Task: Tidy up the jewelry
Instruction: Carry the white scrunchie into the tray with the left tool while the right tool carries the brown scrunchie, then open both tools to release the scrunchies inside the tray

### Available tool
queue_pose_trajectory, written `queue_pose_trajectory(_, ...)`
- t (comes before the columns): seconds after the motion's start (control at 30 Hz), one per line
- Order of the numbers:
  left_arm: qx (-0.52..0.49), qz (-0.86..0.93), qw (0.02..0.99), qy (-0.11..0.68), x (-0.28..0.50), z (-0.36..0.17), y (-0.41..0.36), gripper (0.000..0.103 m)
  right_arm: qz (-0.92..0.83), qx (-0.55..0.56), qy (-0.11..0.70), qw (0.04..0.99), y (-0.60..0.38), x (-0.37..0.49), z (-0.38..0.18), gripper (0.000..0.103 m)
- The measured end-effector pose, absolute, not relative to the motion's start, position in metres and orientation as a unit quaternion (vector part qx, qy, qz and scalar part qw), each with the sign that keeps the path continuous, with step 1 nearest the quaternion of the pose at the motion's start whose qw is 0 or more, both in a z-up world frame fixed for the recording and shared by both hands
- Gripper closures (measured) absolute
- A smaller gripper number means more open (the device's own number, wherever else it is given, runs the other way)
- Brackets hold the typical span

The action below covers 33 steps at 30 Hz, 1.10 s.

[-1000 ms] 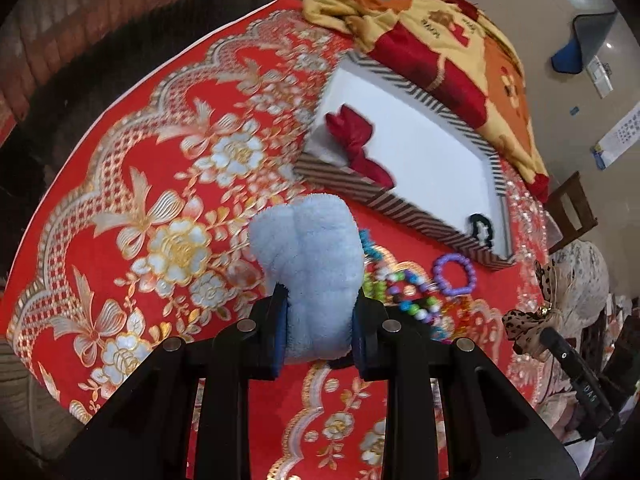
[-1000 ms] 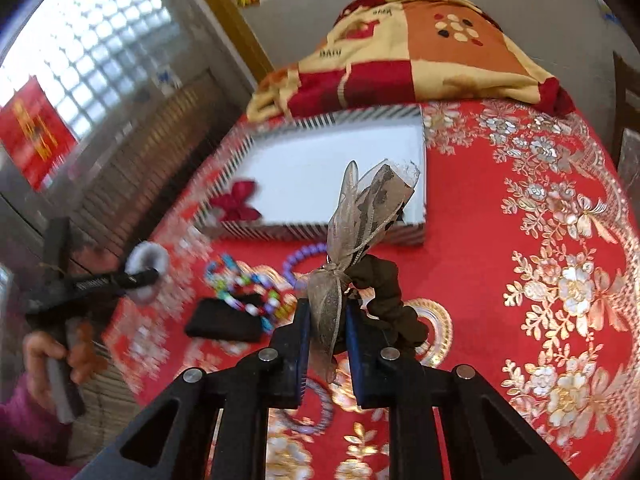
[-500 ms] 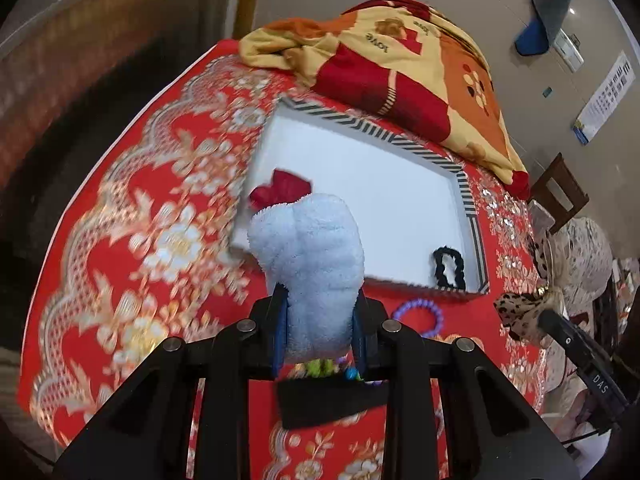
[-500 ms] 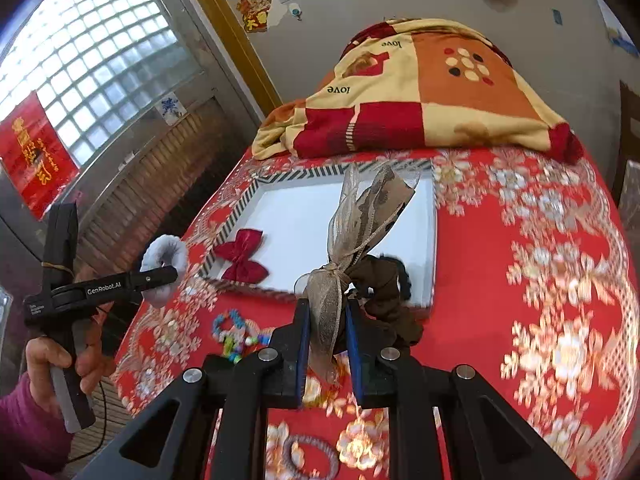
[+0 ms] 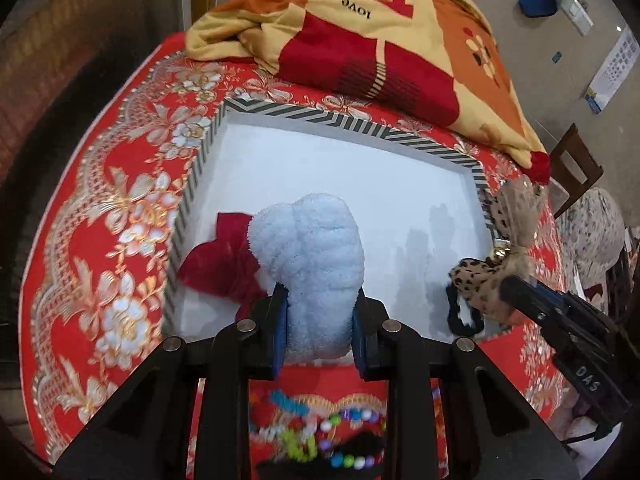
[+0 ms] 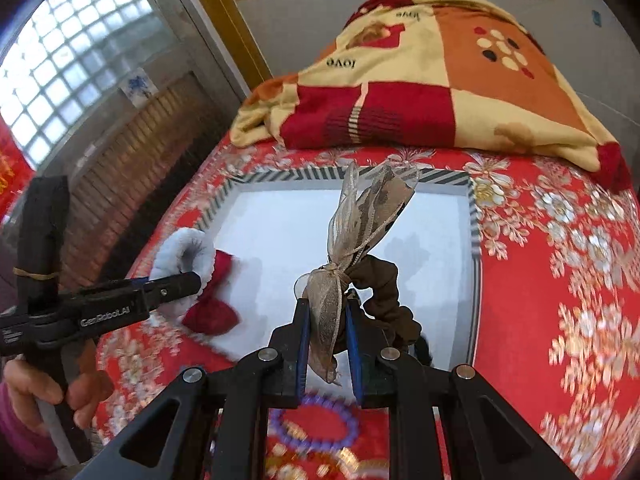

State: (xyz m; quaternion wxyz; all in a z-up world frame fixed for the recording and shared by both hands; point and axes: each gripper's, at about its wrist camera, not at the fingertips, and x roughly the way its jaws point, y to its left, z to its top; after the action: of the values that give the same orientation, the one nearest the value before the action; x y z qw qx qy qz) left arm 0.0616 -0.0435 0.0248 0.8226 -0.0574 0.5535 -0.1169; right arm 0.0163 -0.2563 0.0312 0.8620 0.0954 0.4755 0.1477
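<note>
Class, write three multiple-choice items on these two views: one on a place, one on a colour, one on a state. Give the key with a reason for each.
1. Where does the red bow lie?
A. In the tray
B. On the blanket
C. On a chair

2. What colour is the fluffy scrunchie in the left claw?
A. Green
B. Light blue
C. Black

3. What state is the right claw in?
A. Open and empty
B. Out of view
C. Shut on a ribbon scrunchie

Key: 1 A, the bow rests on the tray's white floor near its left wall. 2 B, the plush between the pads is pale blue. 3 C, the pads pinch the sheer ribbon.
</note>
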Motion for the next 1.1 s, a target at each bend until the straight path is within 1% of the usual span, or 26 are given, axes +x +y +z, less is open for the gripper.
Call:
queue_pose_trajectory(0.23, -0.048, -0.121, 0.81, 0.572, 0.089, -0.001, -0.058, 0.078, 0.147, 0.079, 0.522, 0.836, -0.242, 0.063, -0.004, 0.087)
queue_pose_trajectory(0.53, -0.05, -0.112, 0.797, 0.592, 0.098, -0.023, -0.056, 0.078, 0.156, 0.087, 0.554, 0.813, -0.229, 0.081, -0.03, 0.087)
queue_pose_trajectory(0.6, -0.05, -0.107, 0.798, 0.591, 0.099, -0.024, -0.054, 0.078, 0.155, 0.092, 0.552, 0.814, -0.229, 0.082, -0.03, 0.077)
queue_pose_trajectory(0.63, -0.05, -0.105, 0.799, 0.59, 0.099, -0.025, -0.054, 0.078, 0.155, 0.093, 0.549, 0.816, -0.229, 0.081, -0.029, 0.068)
queue_pose_trajectory(0.67, -0.051, -0.102, 0.8, 0.589, 0.1, -0.025, -0.053, 0.077, 0.156, 0.095, 0.546, 0.817, -0.229, 0.081, -0.028, 0.061)
queue_pose_trajectory(0.7, -0.053, -0.099, 0.801, 0.587, 0.1, -0.025, -0.052, 0.077, 0.157, 0.097, 0.544, 0.819, -0.229, 0.08, -0.026, 0.061)
queue_pose_trajectory(0.77, -0.055, -0.095, 0.803, 0.586, 0.1, -0.024, -0.05, 0.066, 0.156, 0.102, 0.536, 0.823, -0.231, 0.075, -0.02, 0.061)
queue_pose_trajectory(0.8, -0.055, -0.092, 0.803, 0.586, 0.099, -0.023, -0.049, 0.064, 0.154, 0.104, 0.531, 0.827, -0.233, 0.072, -0.015, 0.061)
queue_pose_trajectory(0.9, -0.065, -0.091, 0.808, 0.579, 0.094, -0.014, -0.044, 0.055, 0.147, 0.11, 0.51, 0.841, -0.243, 0.058, 0.002, 0.06)
queue_pose_trajectory(0.97, -0.071, -0.092, 0.815, 0.567, 0.088, -0.003, -0.04, 0.047, 0.137, 0.116, 0.498, 0.848, -0.252, 0.047, 0.013, 0.06)
queue_pose_trajectory(1.03, -0.075, -0.093, 0.822, 0.557, 0.081, 0.009, -0.037, 0.043, 0.133, 0.124, 0.49, 0.852, -0.26, 0.037, 0.021, 0.06)
queue_pose_trajectory(1.1, -0.078, -0.093, 0.829, 0.546, 0.072, 0.02, -0.034, 0.041, 0.126, 0.132, 0.483, 0.857, -0.268, 0.024, 0.029, 0.06)
